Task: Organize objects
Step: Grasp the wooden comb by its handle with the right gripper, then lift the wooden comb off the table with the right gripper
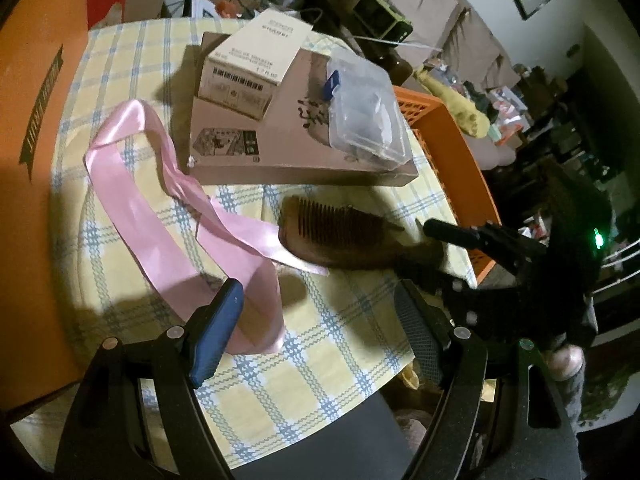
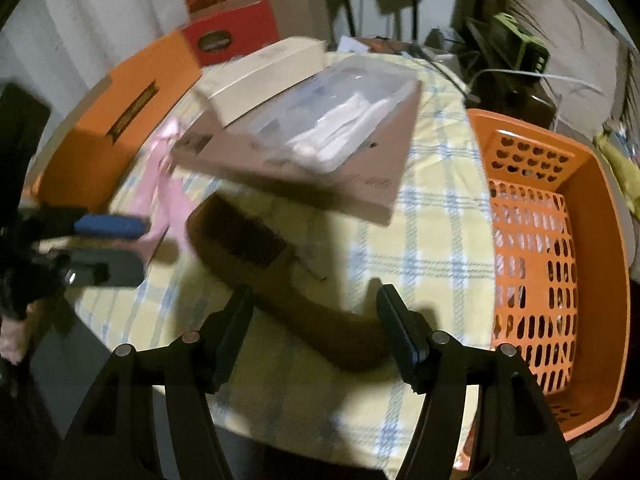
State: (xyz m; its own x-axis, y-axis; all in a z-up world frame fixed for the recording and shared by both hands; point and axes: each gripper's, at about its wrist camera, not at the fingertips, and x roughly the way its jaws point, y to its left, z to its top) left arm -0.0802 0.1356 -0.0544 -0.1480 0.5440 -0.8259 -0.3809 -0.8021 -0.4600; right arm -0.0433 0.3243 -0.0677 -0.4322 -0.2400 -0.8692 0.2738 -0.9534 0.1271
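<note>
A brown wooden comb (image 1: 340, 236) (image 2: 248, 248) lies on the yellow checked tablecloth (image 1: 328, 344). My right gripper (image 2: 318, 320) (image 1: 432, 254) is open, its fingers standing either side of the comb's handle without pressing on it. A pink satin ribbon (image 1: 132, 208) (image 2: 164, 184) curls across the cloth to the comb's left. My left gripper (image 1: 318, 332) (image 2: 116, 246) is open low over the ribbon's near end; its blue-padded finger (image 1: 218, 332) hangs over the ribbon. Neither gripper holds anything.
A flat brown box (image 1: 280, 152) (image 2: 304, 168) behind the comb carries a white carton (image 1: 248, 64) and a clear plastic case (image 1: 364, 112). An orange perforated basket (image 2: 560, 240) (image 1: 452, 148) stands at the table's right. An orange box (image 1: 36, 160) (image 2: 112, 120) stands left.
</note>
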